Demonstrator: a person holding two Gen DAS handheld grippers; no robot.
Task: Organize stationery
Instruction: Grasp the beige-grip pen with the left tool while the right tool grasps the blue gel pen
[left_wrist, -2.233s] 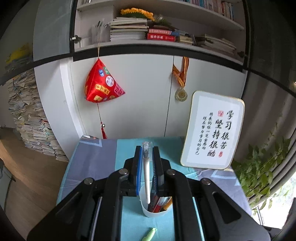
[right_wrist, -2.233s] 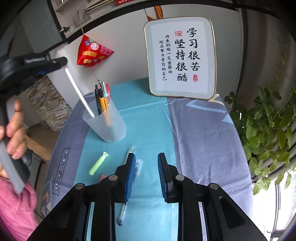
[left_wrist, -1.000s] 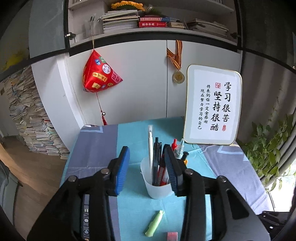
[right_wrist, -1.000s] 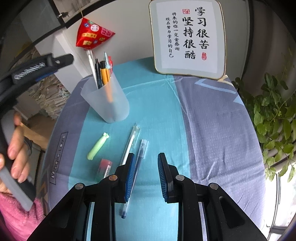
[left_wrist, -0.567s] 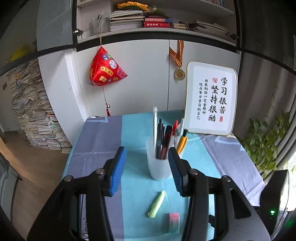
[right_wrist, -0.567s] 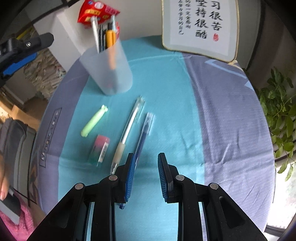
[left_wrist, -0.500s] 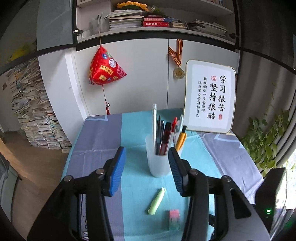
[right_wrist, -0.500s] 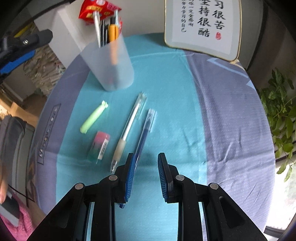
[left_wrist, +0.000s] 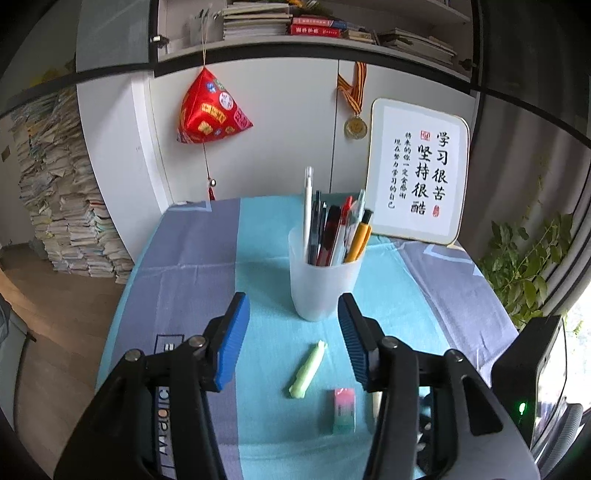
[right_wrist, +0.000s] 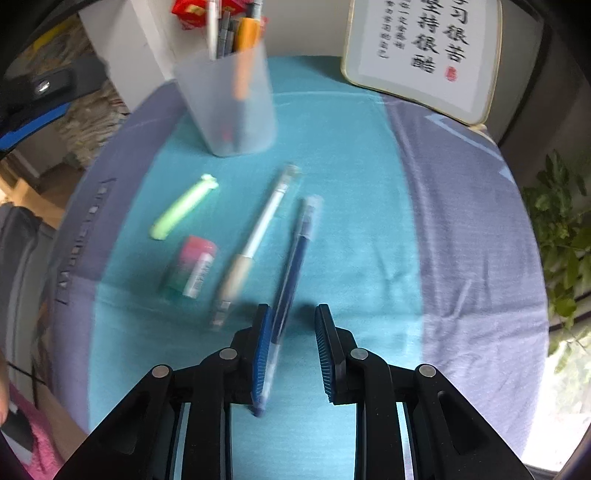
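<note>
Right gripper (right_wrist: 291, 354), jaws apart, lowered over the blue pen (right_wrist: 291, 273) on the teal cloth (right_wrist: 351, 229); pen's lower end lying between the fingers, close against the left pad (right_wrist: 263, 350), right pad clear of it. Nothing clamped yet. Much nearer the cloth than a second ago, when only the pen's tail showed under the jaws from higher up; view blurred now, so still travelling, by the look of it.

Left gripper (left_wrist: 293, 336), jaws wide apart and empty, pulled back from the translucent cup (left_wrist: 321, 280). White pen (left_wrist: 307, 210), held in those jaws two seconds ago, now standing in the cup among the black, red and orange ones, taller than the rest. So one more item filed, and that hand free again.

Still loose on the cloth: green highlighter (right_wrist: 183, 208) nearest the cup, pink-and-green eraser (right_wrist: 190, 267) just below it, clear pen with beige grip (right_wrist: 251, 243) beside the blue pen, roughly parallel and not touching it. Same highlighter (left_wrist: 308, 369) and eraser (left_wrist: 344, 410) visible between and below the left gripper's fingers.

Judging by the positions: task past the midpoint, four pieces left, blue pen next. Needs the right jaws centred a little more before closing, since the pen sits off to one side and slightly slanted across the gap; a squeeze as it stands might roll it or nudge the beige-grip pen. Framed calligraphy board (right_wrist: 424, 51) behind, out of the way.
</note>
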